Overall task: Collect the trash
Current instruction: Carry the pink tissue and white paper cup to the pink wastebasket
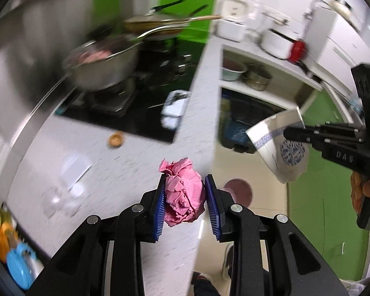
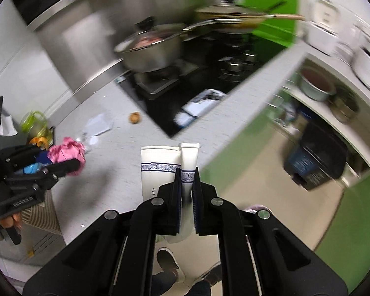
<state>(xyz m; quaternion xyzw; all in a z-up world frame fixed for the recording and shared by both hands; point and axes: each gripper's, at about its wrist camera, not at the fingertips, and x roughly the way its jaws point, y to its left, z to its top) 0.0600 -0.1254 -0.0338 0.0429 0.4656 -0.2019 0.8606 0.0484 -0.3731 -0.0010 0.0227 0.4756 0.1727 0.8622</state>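
Above the speckled white bench (image 1: 125, 162), my left gripper (image 1: 185, 202) pinches a crumpled pink paper ball (image 1: 183, 197) between its blue pads — held clear of the surface. My right gripper (image 2: 187, 190) clamps a flattened white paper cup (image 2: 165, 165) with blue trim. A brown scrap (image 2: 134, 117) lies at eleven o'clock, beside the black stove (image 2: 209, 79).

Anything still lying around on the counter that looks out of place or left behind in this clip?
Yes. A small brown scrap sits loose on the white counter beside the black hob's corner, and a clear wrapper lies flat nearby. Both claws are full: the left claw holds a pink paper ball, the right claw a flattened paper cup.
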